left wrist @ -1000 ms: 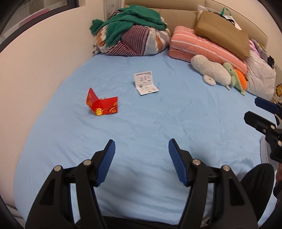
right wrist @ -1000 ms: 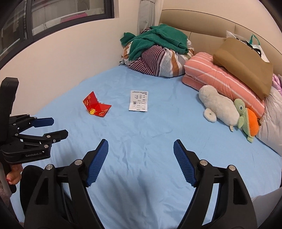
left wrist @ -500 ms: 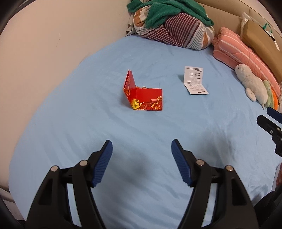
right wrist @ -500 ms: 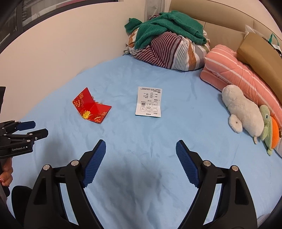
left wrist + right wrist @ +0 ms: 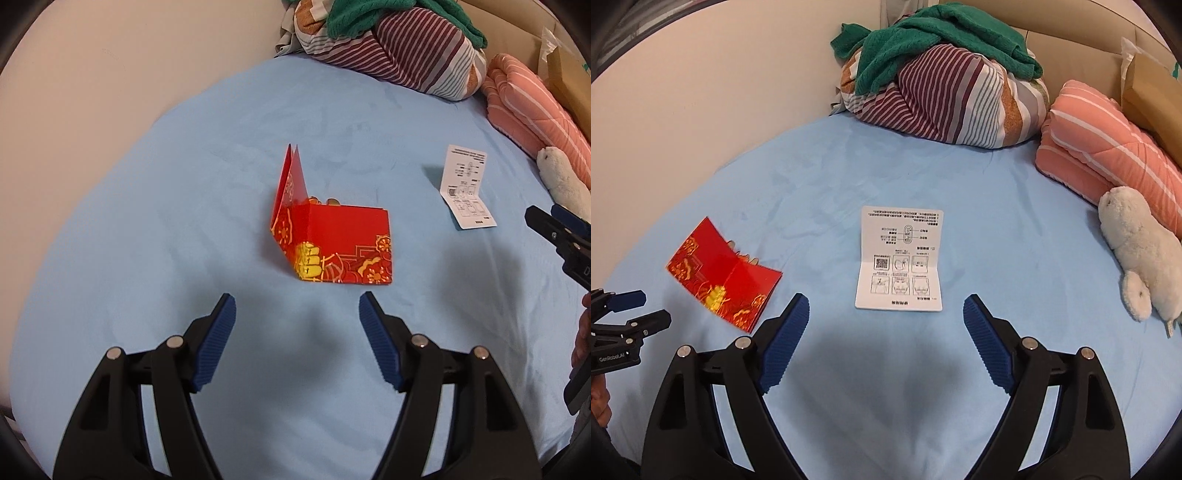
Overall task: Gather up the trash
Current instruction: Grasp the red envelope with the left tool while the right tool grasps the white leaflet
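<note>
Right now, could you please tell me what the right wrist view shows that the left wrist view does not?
Only the right wrist view shows the right tool head-on over the leaflet, and the whole plush toy. Only the left wrist view shows the left tool head-on, open before the red envelope, whose flap stands upright. Both share the blue sheet, envelope, leaflet, striped bundle, pink blanket, and each other's tool at the edge.

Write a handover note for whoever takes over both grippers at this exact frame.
Left gripper: open, empty, aimed at the red envelope, which sits half folded on the blue sheet, one flap upright.
Right gripper: open, empty, aimed at the white leaflet, lying flat.
Done: nothing picked up.
Left: grasp both papers and remove them. No bin in view.
</note>
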A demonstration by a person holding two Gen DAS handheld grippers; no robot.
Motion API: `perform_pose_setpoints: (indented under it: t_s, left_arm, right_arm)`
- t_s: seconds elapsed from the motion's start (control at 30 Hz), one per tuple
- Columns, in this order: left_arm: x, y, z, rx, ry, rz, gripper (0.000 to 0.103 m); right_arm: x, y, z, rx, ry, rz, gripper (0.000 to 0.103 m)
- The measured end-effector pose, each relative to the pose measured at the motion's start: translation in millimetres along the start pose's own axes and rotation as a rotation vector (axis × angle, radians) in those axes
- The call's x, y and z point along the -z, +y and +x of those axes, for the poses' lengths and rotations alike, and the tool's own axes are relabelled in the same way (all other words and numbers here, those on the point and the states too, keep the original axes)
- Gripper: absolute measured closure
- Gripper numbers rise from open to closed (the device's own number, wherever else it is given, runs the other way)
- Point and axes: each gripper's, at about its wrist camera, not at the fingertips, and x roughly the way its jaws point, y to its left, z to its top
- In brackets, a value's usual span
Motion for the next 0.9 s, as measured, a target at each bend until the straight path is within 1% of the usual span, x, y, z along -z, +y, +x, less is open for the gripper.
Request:
perform_pose_setpoints:
  t_s: [0.23,0.33,0.53,0.57,0.6,0.63,0.7,0.73,0.77,0.8,0.87,0.9]
  left_arm:
    - [-20,0,41,-0.008,0.009,0.011,0.033]
    - [-26,-1,58,-0.01,0.021,0.016,0.033]
    - [-36,-3,77,-0.005,0.022,0.027,0.035]
    - [-37,-3,79,-0.004,0.02,0.029,0.038]
    - [-38,-4,82,-0.005,0.021,0.032,0.043]
    - [-40,-5,85,-0.001,0.026,0.034,0.045]
    - [-41,-6,89,0.018,0.029,0.034,0.055]
    - [-42,-7,90,0.023,0.025,0.037,0.057]
    - [-42,-8,90,0.024,0.019,0.042,0.061]
    - [-42,-10,90,0.028,0.015,0.05,0.067]
    - [-42,-12,90,0.041,0.015,0.055,0.075]
    - [-42,-13,90,0.039,0.014,0.057,0.077]
  right_arm:
    - [-10,0,61,0.018,0.032,-0.009,0.021]
    - [-11,-3,82,0.025,0.06,0.001,0.021]
    - [-6,-10,110,0.043,0.103,0.009,0.021]
    - [-5,-10,114,0.043,0.111,0.01,0.021]
    - [-4,-10,116,0.043,0.115,0.011,0.021]
    - [-2,-10,118,0.042,0.121,0.013,0.021]
    - [-1,-9,123,0.046,0.133,0.01,0.021]
    - [0,-8,126,0.051,0.134,0.007,0.021]
    - [0,-8,126,0.054,0.129,0.004,0.02]
    - [0,-8,127,0.055,0.127,0.002,0.02]
    - [0,-7,127,0.056,0.128,0.002,0.02]
    - [1,-7,126,0.056,0.13,0.0,0.023]
